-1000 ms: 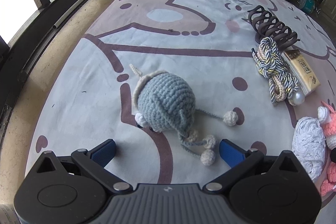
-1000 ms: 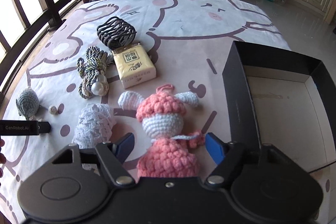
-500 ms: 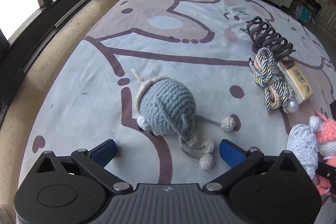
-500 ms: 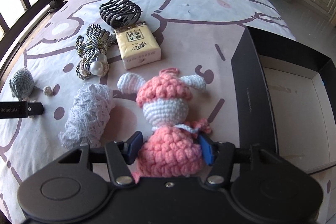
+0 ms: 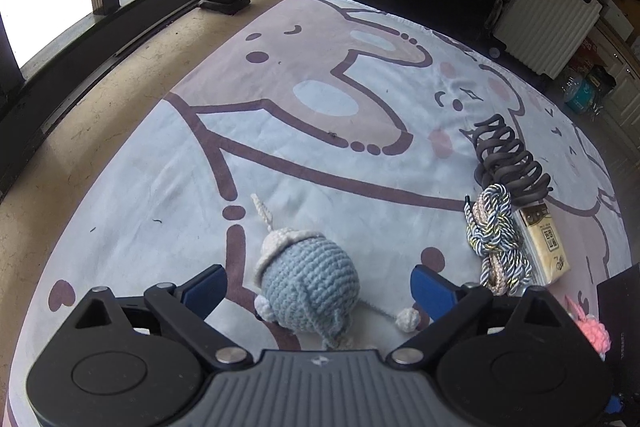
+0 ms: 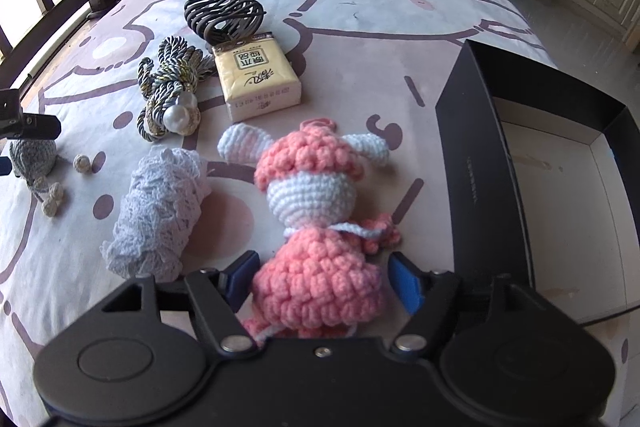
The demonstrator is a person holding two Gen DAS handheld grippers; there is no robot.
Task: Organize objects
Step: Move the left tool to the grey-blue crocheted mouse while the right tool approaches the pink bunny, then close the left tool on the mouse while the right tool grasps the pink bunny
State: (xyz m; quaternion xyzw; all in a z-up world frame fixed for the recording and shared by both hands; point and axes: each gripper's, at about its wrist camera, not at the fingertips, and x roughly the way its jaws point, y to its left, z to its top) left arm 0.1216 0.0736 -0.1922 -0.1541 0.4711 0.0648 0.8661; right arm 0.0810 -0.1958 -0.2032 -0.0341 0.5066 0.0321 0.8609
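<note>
Objects for sorting all lay out on the printed blanket (image 6: 360, 7); the black box (image 6: 476, 155), at three o'clock of the pink doll, showed nothing on the part of its floor I could see, so I judged the sorting barely begun, with every piece yet to go in.

Nearest the box lay the pink crochet doll (image 6: 316, 227), its skirt between the right tongs (image 6: 322, 279). Their jaws were opening, the pads standing just off the yarn, so nothing was gripped. At nine o'clock of the doll, close beside it, sat the white lace bundle (image 6: 160, 215). At eleven o'clock lay the tissue pack (image 6: 256, 79), the braided cord with pearls (image 6: 168, 95) to its left, and the dark hair claw (image 6: 224, 11) beyond, touching the pack.

Farthest off, at nine o'clock, was the blue crochet ball (image 5: 308, 283) with its pom-pom strings. The left tongs (image 5: 316, 287) straddled it, jaws closing but visibly clear of it on both sides.

Counted: one doll, one lace bundle, one tissue pack, one cord, one hair claw, one blue ball, one box. Six loose things, none stowed.
</note>
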